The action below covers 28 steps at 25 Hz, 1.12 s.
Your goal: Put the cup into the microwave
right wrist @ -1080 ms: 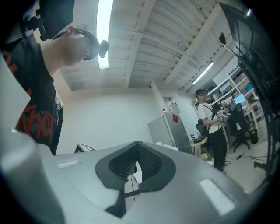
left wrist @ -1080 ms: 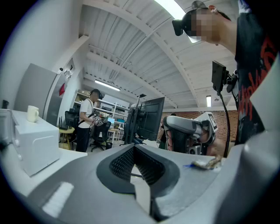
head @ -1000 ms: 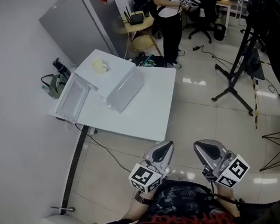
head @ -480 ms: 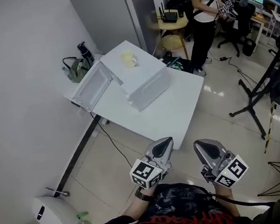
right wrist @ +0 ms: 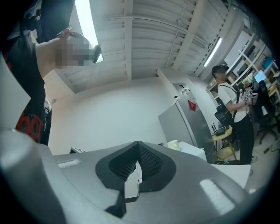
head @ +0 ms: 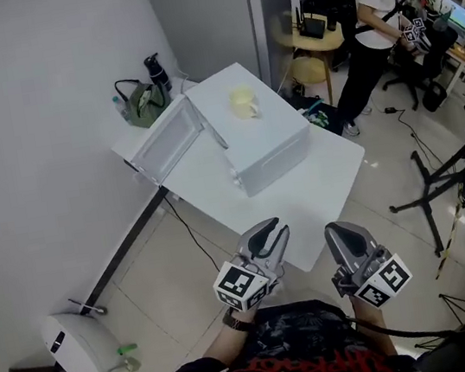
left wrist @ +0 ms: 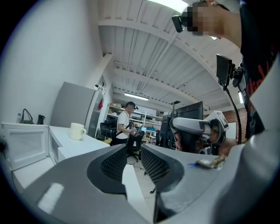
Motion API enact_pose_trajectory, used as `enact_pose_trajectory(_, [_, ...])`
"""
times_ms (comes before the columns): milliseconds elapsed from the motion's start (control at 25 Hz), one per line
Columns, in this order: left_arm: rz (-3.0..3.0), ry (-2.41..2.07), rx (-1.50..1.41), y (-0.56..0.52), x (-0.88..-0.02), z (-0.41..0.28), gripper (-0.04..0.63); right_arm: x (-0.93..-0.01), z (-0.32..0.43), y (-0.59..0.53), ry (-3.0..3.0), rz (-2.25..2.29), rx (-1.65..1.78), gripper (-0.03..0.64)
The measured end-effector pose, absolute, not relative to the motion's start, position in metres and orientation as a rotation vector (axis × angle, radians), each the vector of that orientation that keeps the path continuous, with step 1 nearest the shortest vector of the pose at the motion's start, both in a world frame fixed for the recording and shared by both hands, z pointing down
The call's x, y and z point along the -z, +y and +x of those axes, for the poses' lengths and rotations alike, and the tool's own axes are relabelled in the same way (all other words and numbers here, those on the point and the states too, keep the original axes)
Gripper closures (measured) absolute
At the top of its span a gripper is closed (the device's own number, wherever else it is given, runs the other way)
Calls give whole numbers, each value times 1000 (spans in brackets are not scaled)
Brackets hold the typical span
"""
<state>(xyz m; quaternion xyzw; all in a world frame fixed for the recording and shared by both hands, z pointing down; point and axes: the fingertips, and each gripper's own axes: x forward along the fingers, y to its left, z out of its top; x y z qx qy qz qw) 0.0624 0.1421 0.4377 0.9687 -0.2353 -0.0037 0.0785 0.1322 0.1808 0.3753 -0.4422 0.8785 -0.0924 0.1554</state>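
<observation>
A pale yellow cup (head: 243, 101) stands on top of the white microwave (head: 269, 140), whose door (head: 168, 140) hangs open to the left. Both grippers are held low in the head view, well short of the table (head: 323, 179). My left gripper (head: 273, 235) is open by a narrow gap; its jaws have just been opening, with nothing between them. My right gripper (head: 338, 230) is shut and empty. In the left gripper view the cup (left wrist: 77, 131) shows far beyond the left gripper (left wrist: 133, 148). In the right gripper view the cup (right wrist: 173, 145) sits past the right gripper (right wrist: 138, 143).
A person (head: 373, 14) stands behind the table by office chairs. A green bag (head: 142, 104) and a dark bottle (head: 154, 67) sit by the wall. A tall grey cabinet (head: 213, 8) stands behind the microwave. A white round device (head: 66, 351) lies on the floor left; a black stand (head: 442, 182) is right.
The table and microwave have come nearer and shifted right in the head view as I moved toward them. The left jaws have parted slightly; the right gripper stays shut.
</observation>
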Motion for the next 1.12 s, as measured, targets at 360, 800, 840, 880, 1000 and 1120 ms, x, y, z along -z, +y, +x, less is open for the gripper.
enact_pose_trajectory(360, [2872, -827, 90, 37, -435, 64, 313, -399, 151, 83, 2567, -1175, 412, 617])
enact_pose_trajectory(800, [2768, -1076, -152, -211, -467, 71, 118, -417, 236, -26, 2539, -1100, 463, 617])
enact_pose_trajectory(840, [2752, -1086, -185, -233, -471, 72, 118, -420, 242, -32, 2539, -1103, 470, 617])
enact_pose_trajectory(880, [2730, -1099, -208, -253, -473, 73, 118, -422, 247, -38, 2538, -1109, 478, 617])
enact_pose_trajectory(1000, [2662, -1129, -238, -298, -477, 76, 105, -433, 264, -52, 2525, -1147, 513, 617])
enact_pose_trajectory(1120, [2614, -1172, -295, -319, -483, 88, 100, -446, 281, -62, 2492, -1199, 561, 617])
